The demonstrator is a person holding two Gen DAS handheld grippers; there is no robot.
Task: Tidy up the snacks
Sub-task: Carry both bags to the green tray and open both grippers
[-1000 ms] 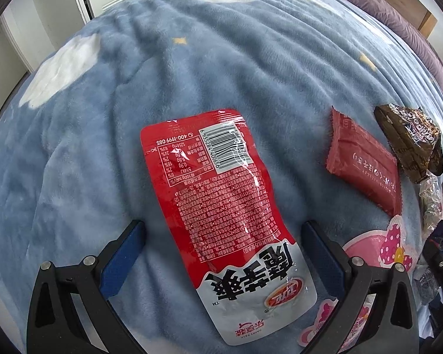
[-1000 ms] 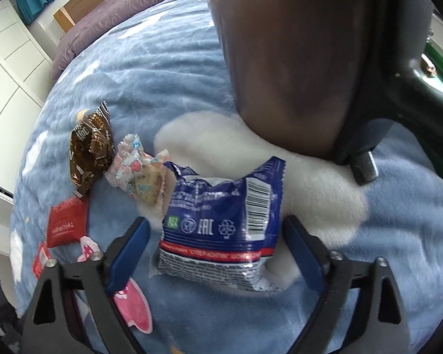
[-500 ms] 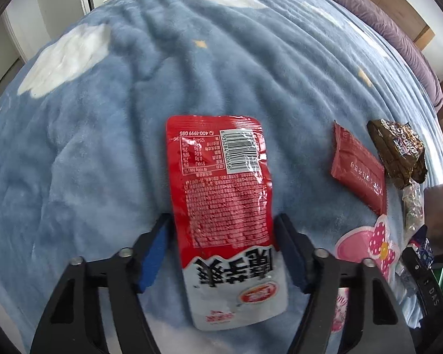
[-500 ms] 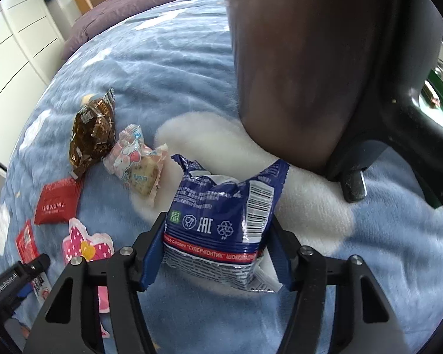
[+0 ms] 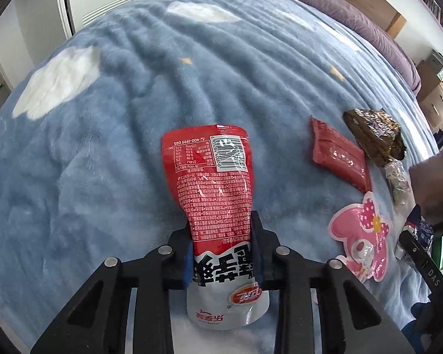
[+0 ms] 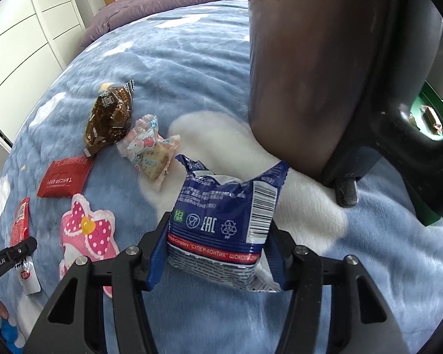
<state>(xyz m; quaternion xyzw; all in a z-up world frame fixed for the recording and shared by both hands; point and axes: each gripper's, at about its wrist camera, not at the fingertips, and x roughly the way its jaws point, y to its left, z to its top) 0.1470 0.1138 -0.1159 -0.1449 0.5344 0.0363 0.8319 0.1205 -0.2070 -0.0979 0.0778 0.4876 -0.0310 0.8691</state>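
Note:
In the left wrist view, a red-and-white snack pouch (image 5: 212,177) with a barcode hangs over the blue cloud-print blanket (image 5: 118,103). My left gripper (image 5: 223,236) is closing on its lower part, and the pads squeeze it narrow. In the right wrist view, a dark blue snack packet (image 6: 221,215) with a barcode stands between the blue pads. My right gripper (image 6: 218,250) is closing on it and pressing both its sides. The packet's torn top edge points away from me.
On the blanket lie a flat red packet (image 6: 65,177), a brown foil wrapper (image 6: 109,118), a clear cartoon cookie bag (image 6: 147,150) and a pink bow-shaped packet (image 6: 85,233). A large dark brown object on a black frame (image 6: 325,73) looms at right, a green container (image 6: 428,109) behind it.
Both grippers went from wide open to pressing on their packets. The left one rose with the red pouch, which now bends between its pads. The right one barely moved.

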